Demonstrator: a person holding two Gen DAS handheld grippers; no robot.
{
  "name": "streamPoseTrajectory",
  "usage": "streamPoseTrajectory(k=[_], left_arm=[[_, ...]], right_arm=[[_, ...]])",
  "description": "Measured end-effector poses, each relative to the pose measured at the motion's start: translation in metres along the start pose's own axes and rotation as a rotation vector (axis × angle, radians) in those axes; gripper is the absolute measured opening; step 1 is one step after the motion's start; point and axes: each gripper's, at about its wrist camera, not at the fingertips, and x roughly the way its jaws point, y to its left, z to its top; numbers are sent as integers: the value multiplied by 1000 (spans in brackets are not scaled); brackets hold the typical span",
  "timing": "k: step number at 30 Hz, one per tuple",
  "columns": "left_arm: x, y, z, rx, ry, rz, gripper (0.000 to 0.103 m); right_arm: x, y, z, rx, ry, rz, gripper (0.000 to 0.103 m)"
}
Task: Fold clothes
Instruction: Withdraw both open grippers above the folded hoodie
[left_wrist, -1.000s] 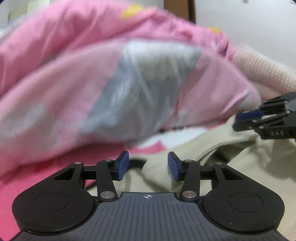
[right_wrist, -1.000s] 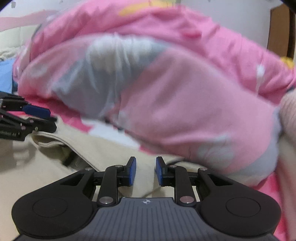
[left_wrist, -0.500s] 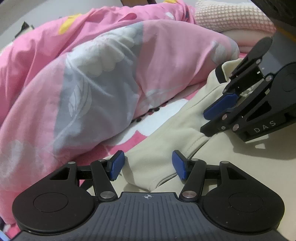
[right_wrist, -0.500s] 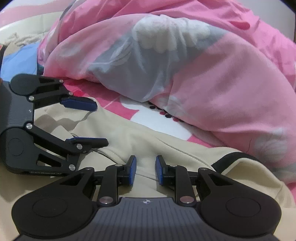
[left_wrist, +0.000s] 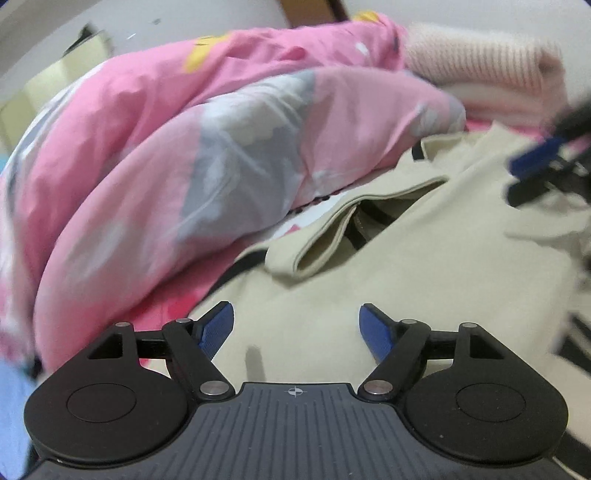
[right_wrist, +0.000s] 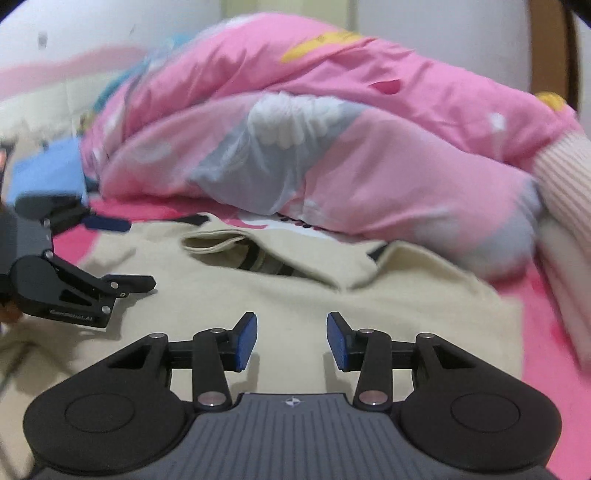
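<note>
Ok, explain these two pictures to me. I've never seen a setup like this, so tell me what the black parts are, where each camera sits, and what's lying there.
Each picture comes from a camera fixed on a hand-held gripper, looking forward along its two blue-tipped fingers. One shows the left gripper, the other the right gripper; each also appears at the edge of the other's view. Both are open and hold nothing. Under them lies a beige garment, its folded collar or cuff showing dark stripes inside. Behind it is a bunched pink quilt, with a pink ribbed knit beside it. The garment lies on a pink sheet.
</note>
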Motion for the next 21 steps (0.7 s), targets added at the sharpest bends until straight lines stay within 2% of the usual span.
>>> streamPoseTrajectory(k=[1, 3, 6, 11, 17, 21], left_arm=[[-11, 2, -4, -27, 2, -1, 78], [-37, 8, -15, -109, -10, -7, 82], [-71, 3, -34, -228, -1, -33, 85], [-116, -8, -62, -380, 11, -66, 89], [-150, -18, -91, -484, 22, -76, 91], [-164, -23, -110, -510, 28, -61, 92]], right_arm=[[-14, 1, -8, 39, -16, 10, 46], [-39, 2, -24, 117, -43, 30, 56], [-65, 9, -47, 207, -64, 56, 58], [-92, 34, -69, 225, -77, 53, 69], [-107, 63, -89, 242, -59, 6, 76], [-107, 77, -102, 253, -27, -47, 85]])
